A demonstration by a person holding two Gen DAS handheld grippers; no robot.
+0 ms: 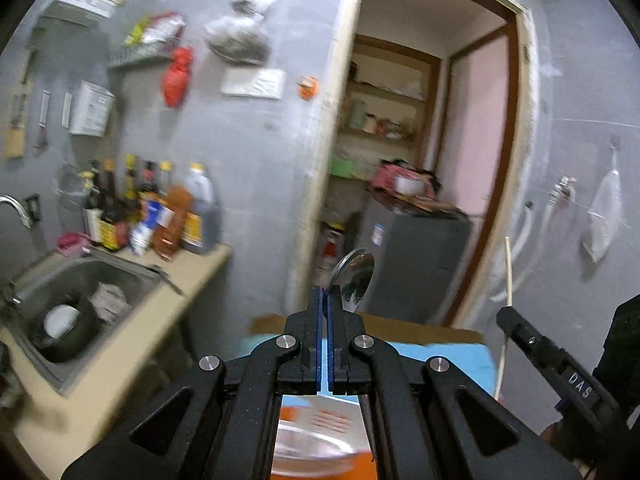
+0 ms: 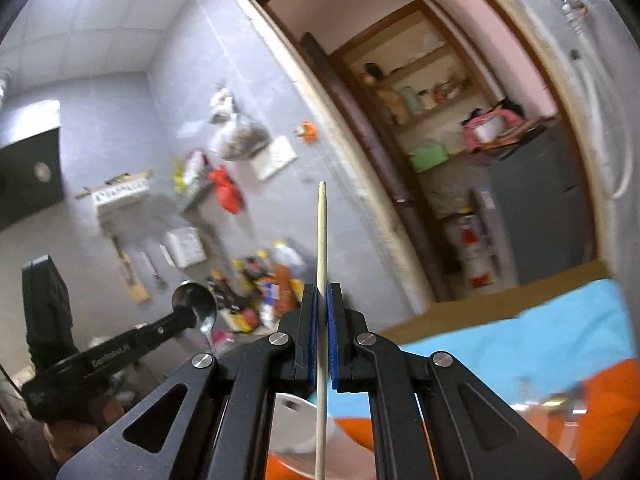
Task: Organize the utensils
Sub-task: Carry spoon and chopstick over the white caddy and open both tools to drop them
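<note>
In a grey-tiled kitchen, the left hand-held gripper [image 1: 327, 300] is clenched on a metal spoon [image 1: 352, 276], whose bowl stands up above the blue pads while its handle runs down between them. The right hand-held gripper [image 2: 322, 300] is clamped on a pale wooden chopstick [image 2: 321, 240], which passes upright between its pads, its tip rising well above the jaws and its lower end reaching down in front of a white cup [image 2: 296, 424]. Both tools are raised above a bench spread with a blue cloth [image 2: 520, 320] and an orange mat [image 2: 612, 392]; the cup stands on the orange mat. In the right wrist view the left hand-held gripper appears at the left with the spoon in its jaws. To the left in the left wrist view, a steel sink [image 1: 44, 280] holds a dark pot, and sauce bottles [image 1: 148, 208] crowd the counter beside it. A doorway [image 1: 432, 140] opens onto shelves and a grey cabinet.
</note>
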